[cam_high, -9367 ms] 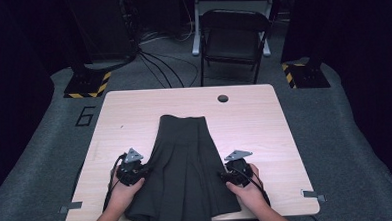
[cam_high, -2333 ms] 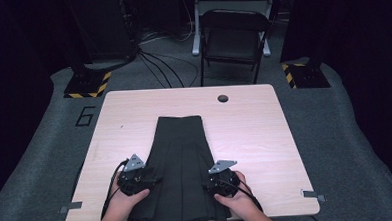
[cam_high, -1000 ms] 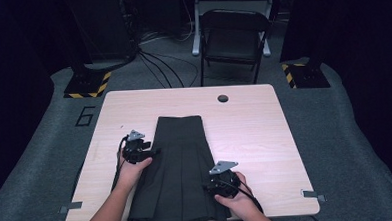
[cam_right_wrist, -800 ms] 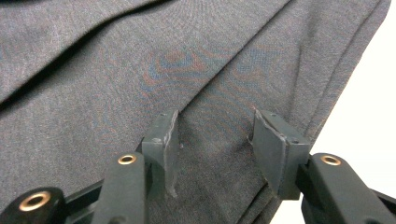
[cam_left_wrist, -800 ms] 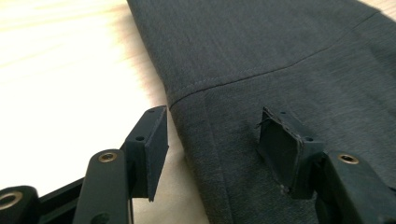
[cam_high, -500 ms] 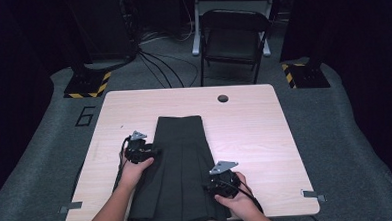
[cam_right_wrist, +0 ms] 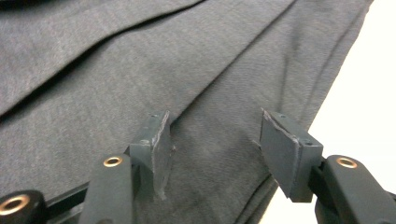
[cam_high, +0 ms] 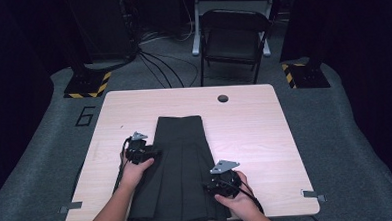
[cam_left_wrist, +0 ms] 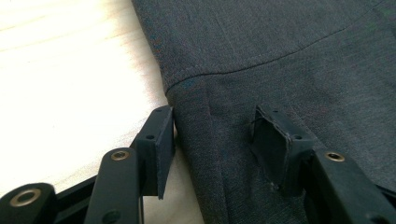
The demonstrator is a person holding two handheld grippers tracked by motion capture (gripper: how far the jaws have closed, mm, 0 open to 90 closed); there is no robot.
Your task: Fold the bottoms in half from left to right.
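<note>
Skirt (cam_high: 179, 176) under both open tongs

Only one readable mark: large dark "6" (cam_high: 85, 116) on the grey floor (cam_high: 46, 162), just off the table's (cam_high: 255, 133) far-left corner.

The skirt's (cam_high: 179, 176) near hem runs off the high view's bottom edge; both forearms are cut off there too.
</note>
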